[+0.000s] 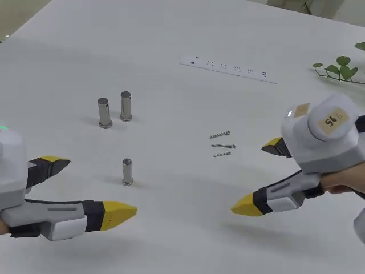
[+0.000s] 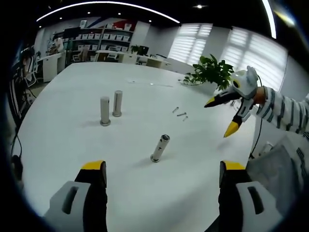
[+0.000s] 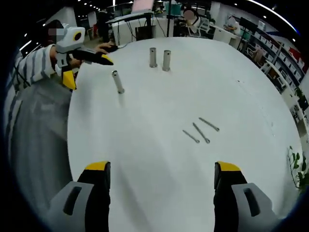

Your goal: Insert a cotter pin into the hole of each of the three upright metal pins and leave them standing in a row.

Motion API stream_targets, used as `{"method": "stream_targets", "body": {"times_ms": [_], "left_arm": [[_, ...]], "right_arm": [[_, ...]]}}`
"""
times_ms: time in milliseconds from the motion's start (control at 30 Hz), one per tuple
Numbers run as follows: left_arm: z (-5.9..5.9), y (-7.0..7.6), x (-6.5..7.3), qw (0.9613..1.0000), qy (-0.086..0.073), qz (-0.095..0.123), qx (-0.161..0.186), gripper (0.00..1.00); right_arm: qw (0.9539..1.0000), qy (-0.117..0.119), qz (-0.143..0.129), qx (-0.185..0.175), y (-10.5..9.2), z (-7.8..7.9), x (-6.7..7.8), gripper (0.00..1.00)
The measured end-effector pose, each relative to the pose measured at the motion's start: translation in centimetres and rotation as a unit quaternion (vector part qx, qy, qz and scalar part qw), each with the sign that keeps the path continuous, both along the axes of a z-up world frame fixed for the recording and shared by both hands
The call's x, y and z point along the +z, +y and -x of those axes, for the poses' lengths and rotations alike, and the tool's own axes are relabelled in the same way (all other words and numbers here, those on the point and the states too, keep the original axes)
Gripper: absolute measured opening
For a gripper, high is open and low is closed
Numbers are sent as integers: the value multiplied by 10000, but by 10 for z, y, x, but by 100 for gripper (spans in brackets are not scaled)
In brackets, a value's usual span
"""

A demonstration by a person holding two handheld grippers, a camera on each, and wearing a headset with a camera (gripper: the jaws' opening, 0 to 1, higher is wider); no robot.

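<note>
Steel: three metal pins (image 1: 126, 106), upright on a white table (image 1: 171, 34). Two stand side by side at the back; one stands alone, nearer, just ahead of the left gripper (image 1: 102, 187), whose jaws are spread wide and hold nothing. Three cotter pins (image 1: 222, 143) lie loose, close together, well apart from the metal pins and ahead of the right gripper (image 1: 247, 180), jaws likewise spread and empty. Power strip (image 1: 228, 68) lies beyond.

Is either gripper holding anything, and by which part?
Nothing. The left gripper and right gripper are open, empty; the small metal cotter pins lie loose.
</note>
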State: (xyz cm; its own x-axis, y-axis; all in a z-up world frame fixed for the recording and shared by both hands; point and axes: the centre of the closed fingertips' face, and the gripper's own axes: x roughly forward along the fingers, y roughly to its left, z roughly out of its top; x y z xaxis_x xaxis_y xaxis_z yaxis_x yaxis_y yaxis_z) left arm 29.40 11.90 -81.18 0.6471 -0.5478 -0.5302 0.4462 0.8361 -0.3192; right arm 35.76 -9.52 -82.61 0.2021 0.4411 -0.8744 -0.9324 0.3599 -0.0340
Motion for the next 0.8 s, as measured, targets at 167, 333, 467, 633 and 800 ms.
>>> {"method": "stream_targets", "body": {"times_ms": [167,333,467,633,800], "left_arm": [[-1,3,0,10000,18,37,71,97],[0,4,-1,9999,90,71,63,98],[-1,7,-1,10000,13,-16,98,98],[0,7,-1,9999,43,45,129,98],[3,5,-4,9998,132,81,131,98]], "right_arm": [[9997,67,119,225,3,-3,-7,89],[9988,155,187,433,6,-4,-10,88],[9970,175,372,656,3,-6,-13,88],[9959,199,413,786,3,-12,-14,87],[9956,240,401,812,3,-17,-17,85]]}}
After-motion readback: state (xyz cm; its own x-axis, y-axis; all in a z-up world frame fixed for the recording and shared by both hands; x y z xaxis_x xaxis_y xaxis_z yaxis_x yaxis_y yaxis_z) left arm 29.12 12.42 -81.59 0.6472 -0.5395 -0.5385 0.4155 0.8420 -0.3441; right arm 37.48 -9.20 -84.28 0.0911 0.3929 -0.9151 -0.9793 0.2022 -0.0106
